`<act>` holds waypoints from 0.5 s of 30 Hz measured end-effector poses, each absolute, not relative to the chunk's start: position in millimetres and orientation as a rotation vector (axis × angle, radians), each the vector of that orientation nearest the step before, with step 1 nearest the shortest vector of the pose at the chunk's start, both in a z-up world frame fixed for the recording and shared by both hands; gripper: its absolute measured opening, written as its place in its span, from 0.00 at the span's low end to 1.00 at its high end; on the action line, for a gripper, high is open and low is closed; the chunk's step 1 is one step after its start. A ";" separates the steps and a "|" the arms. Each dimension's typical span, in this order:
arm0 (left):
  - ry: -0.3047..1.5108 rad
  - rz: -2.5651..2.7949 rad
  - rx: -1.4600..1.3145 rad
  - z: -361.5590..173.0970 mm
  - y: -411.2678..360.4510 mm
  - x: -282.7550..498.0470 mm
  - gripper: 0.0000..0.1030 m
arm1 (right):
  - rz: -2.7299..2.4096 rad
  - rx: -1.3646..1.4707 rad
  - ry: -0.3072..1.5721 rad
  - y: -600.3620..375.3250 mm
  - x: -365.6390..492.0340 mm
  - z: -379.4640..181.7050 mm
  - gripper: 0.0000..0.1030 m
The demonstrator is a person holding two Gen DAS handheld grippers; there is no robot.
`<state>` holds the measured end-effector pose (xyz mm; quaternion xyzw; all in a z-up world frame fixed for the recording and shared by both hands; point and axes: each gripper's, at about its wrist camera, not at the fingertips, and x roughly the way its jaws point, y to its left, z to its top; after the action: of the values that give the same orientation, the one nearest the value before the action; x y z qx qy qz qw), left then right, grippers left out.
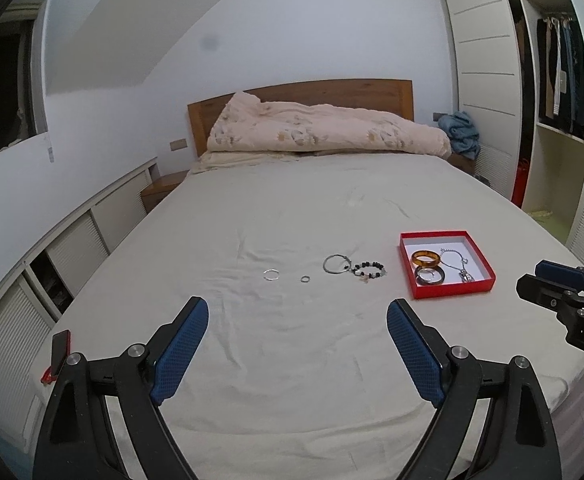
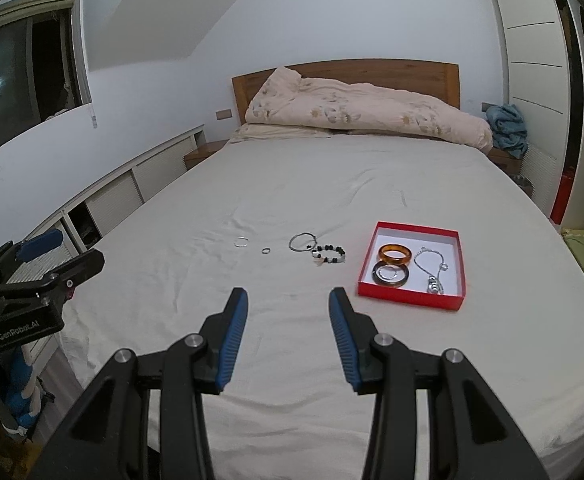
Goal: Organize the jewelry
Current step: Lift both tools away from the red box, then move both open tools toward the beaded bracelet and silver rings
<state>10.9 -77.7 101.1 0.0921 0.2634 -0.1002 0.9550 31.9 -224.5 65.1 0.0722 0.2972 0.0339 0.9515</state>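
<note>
1. A bedroom: a wide bed [image 1: 292,360] under a pale sheet fills both views, with a rolled floral quilt [image 1: 324,128] against the wooden headboard [image 1: 292,94] at top centre.
2. Right of centre, a red box [image 2: 408,298] sits on the sheet, holding an amber bangle [image 2: 395,254], a dark bangle [image 2: 390,275] below it, and a silver chain [image 2: 432,268] to their right.
3. Left of the box, loose on the sheet: a beaded bracelet [image 2: 330,254], a thin silver bangle [image 2: 302,242], a small ring [image 2: 266,250] and a silver hoop [image 2: 241,242].
4. The left gripper [image 1: 298,344], bottom centre, gapes wide with nothing between its blue pads.
5. The right gripper [image 2: 288,328] stands partly open, empty, low in its frame.
</note>
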 end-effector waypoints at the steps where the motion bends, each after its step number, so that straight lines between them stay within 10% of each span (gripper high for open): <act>1: 0.533 -0.200 0.180 101.0 -75.9 11.4 0.87 | 0.070 0.147 0.605 -223.0 32.6 64.7 0.39; 15: 0.575 -0.200 0.169 84.6 -69.8 32.7 0.87 | 0.086 0.153 0.658 -208.8 62.0 45.8 0.40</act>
<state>32.7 -69.8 84.6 0.0830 0.2829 -0.0984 0.9505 62.0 -208.8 45.8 0.0750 0.3228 0.0420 0.9426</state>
